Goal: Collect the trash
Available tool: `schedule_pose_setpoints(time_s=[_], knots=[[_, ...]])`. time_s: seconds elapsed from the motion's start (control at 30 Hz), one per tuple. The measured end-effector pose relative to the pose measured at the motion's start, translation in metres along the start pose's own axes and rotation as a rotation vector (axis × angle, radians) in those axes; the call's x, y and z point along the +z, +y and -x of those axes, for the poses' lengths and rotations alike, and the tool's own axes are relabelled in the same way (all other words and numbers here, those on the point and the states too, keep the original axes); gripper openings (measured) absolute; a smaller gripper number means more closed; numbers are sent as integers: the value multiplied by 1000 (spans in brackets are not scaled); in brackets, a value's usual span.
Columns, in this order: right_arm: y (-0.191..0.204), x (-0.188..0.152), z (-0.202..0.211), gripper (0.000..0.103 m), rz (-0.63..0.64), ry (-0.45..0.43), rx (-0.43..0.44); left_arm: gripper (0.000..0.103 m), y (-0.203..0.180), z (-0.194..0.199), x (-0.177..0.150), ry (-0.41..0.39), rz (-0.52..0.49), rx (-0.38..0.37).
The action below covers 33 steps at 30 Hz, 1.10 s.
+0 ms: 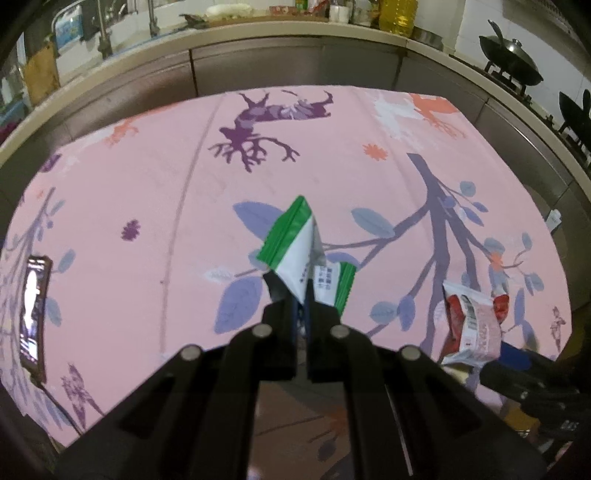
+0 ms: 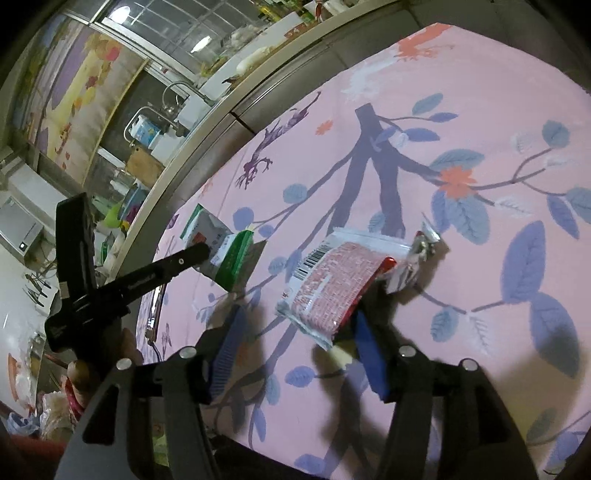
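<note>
My left gripper (image 1: 295, 291) is shut on a green and white packet (image 1: 291, 240), which it holds above the pink tablecloth (image 1: 147, 192). The right wrist view shows that same packet (image 2: 229, 258) at the tip of the left gripper (image 2: 201, 253). My right gripper (image 2: 297, 317) stands open, its blue-padded fingers (image 2: 225, 350) wide apart. A red and pink packet with a barcode (image 2: 332, 284) lies just ahead of them, its edge against the right-hand finger. In the left wrist view this packet (image 1: 472, 325) sits at the lower right, by the right gripper (image 1: 517, 365).
A phone (image 1: 35, 314) with a lit screen lies at the table's left edge. Behind the table runs a kitchen counter (image 1: 258, 40) with a tap, an oil bottle (image 1: 397, 16) and a wok (image 1: 509, 59) on a stove. A hand (image 2: 129, 347) grips the left tool.
</note>
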State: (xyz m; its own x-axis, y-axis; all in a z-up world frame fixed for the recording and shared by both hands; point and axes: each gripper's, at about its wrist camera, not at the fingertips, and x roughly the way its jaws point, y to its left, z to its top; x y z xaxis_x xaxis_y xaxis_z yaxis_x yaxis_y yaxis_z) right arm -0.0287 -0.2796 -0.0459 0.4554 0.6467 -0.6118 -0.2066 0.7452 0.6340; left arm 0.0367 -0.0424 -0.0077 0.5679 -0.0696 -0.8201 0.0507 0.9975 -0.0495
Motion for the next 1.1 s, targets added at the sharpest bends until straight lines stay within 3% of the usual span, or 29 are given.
schedule_pose_setpoints(time_s=[0.63, 0.7, 1.03, 1.1], knots=[[-33, -10, 18, 58, -90, -7, -30, 3, -2, -7, 1, 0, -23, 42], [-32, -10, 18, 58, -90, -8, -29, 8, -2, -8, 1, 3, -21, 44], [-31, -9, 17, 58, -95, -7, -25, 9, 6, -16, 3, 26, 0, 30], [-30, -9, 17, 58, -95, -7, -26, 16, 10, -17, 3, 32, 11, 7]])
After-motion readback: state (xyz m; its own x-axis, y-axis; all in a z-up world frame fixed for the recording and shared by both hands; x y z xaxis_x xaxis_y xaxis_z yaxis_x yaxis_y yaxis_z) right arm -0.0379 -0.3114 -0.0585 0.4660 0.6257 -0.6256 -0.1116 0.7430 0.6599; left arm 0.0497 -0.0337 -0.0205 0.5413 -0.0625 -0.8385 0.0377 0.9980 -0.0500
